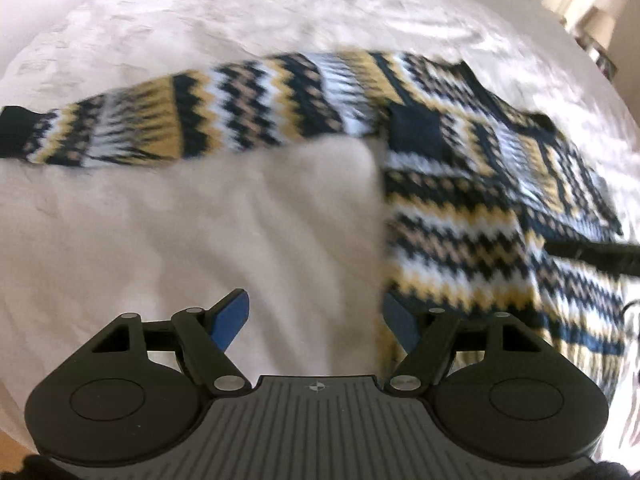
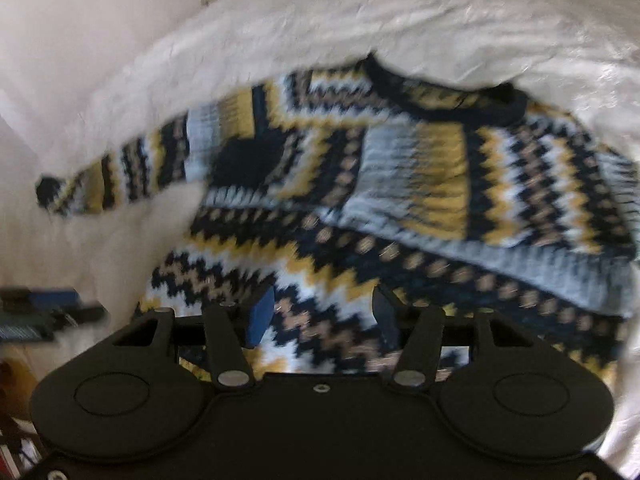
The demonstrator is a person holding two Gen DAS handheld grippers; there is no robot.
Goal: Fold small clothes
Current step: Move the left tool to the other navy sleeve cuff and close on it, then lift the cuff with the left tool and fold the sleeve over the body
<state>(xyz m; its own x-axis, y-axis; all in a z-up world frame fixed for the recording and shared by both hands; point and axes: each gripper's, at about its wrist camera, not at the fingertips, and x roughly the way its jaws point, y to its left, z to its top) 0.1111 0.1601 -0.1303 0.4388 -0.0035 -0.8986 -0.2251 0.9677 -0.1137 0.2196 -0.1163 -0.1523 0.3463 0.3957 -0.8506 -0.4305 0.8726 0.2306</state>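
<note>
From the left wrist camera, I'm looking down at the patterned knit sweater [image 1: 472, 168], which is lying flat on the white bedspread [image 1: 192, 232]. One sleeve [image 1: 168, 120] is stretching straight out from the sweater's body toward the frame's left, and its dark cuff is sitting at the far end. My left gripper [image 1: 316, 320] is hovering with its blue pads apart and nothing between them, right over the sweater's side edge near the hem. The picture is smearing, so I'm not reading fine detail.

Switching to the right wrist camera, I'm seeing the same sweater [image 2: 360, 200] with the other sleeve [image 2: 460, 200] already lying folded across its chest, below the dark neckband [image 2: 460, 104]. My right gripper [image 2: 320, 312] is hanging over the sweater's lower body, fingers parted with the gap widening a touch, and no cloth is caught between them.

I'm judging that we're sitting mid-fold: one sleeve is in and one is out. The next move, as I'm reading it, is calling for the left gripper to travel out along the outstretched sleeve, pinch it near the cuff and carry it across the sweater's body to match.
</note>
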